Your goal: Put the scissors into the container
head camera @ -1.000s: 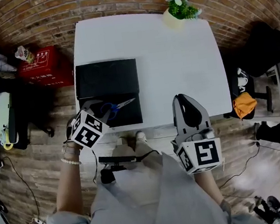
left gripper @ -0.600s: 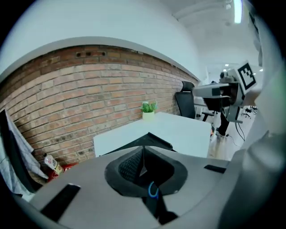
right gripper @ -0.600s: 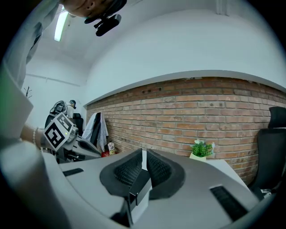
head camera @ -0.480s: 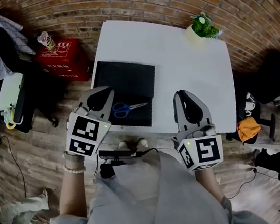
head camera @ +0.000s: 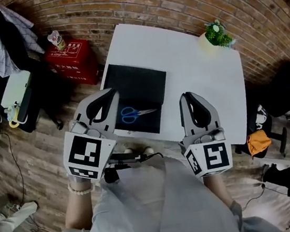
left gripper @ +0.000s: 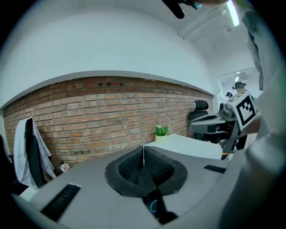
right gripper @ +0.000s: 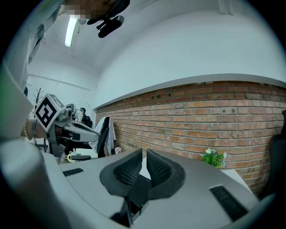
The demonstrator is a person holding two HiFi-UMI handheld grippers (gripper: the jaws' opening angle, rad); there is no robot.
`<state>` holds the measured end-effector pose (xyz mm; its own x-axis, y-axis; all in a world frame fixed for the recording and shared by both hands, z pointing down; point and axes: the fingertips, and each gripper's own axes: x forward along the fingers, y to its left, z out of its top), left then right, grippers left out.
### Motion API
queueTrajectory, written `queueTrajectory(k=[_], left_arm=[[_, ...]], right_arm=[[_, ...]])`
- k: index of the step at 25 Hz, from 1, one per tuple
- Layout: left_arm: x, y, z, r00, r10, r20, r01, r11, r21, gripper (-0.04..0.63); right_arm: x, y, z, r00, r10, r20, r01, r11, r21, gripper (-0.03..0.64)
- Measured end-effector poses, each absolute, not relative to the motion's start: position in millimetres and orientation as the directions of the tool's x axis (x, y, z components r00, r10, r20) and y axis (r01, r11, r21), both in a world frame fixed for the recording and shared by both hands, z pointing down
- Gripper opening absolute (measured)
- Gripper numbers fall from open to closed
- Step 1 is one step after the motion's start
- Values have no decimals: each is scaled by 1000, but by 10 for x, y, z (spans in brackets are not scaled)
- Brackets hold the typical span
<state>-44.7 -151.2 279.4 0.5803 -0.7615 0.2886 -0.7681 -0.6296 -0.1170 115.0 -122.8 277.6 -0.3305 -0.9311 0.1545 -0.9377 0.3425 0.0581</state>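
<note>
Clearly, the scissors (head camera: pixel 137 114) are seen lying flat inside the black container (head camera: pixel 136 81), close to its near edge, with the blue handles turned to the left and the blades pointing right. The container is set at the near-left corner of the white table (head camera: pixel 198 79). Its own near-left corner is covered by the left tool (head camera: pixel 111 93), which is held over that edge, apart from the scissors. How high the tool is held above the container cannot be judged from the head view. In the left gripper view its jaws are pressed together, only a thin line being left between the ribbed pads (left gripper: pixel 129 167), and nothing is clamped. A small blue curve is glimpsed low down behind the jaws, too cut off to be identified.

The right tool (head camera: pixel 188 99) is held over the near edge of the table, well apart from the container. In the right gripper view its jaws are parted by a narrow wedge-shaped gap, through which a sliver of white is seen, and nothing is held between them.

A potted plant (head camera: pixel 217 33) is placed at the far right corner of the table. The table's near edge is partly hidden by both tools. A red box (head camera: pixel 71 56) is seen on the floor beside the table's left edge.
</note>
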Motion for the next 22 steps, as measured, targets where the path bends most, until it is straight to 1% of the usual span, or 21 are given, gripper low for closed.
queueTrajectory(k=[5,9,22], left_arm=[[-404,-1402,2623,578,-781,239,-785,-611,-99,20],[-456,-1347,2588,561,-796,226,-802,-590,-89,20],[-630,-1290,2604,535,-812,234,-816,-568,-108,20]], right_arm=[[1057,-1230,2734,-368,-918,148,-923,379,57,58],[980,-1214,2713,-390,-910,144,-914,401,57,58],[846,-1144,2738,-410,-899,157,-903,424,67,58]])
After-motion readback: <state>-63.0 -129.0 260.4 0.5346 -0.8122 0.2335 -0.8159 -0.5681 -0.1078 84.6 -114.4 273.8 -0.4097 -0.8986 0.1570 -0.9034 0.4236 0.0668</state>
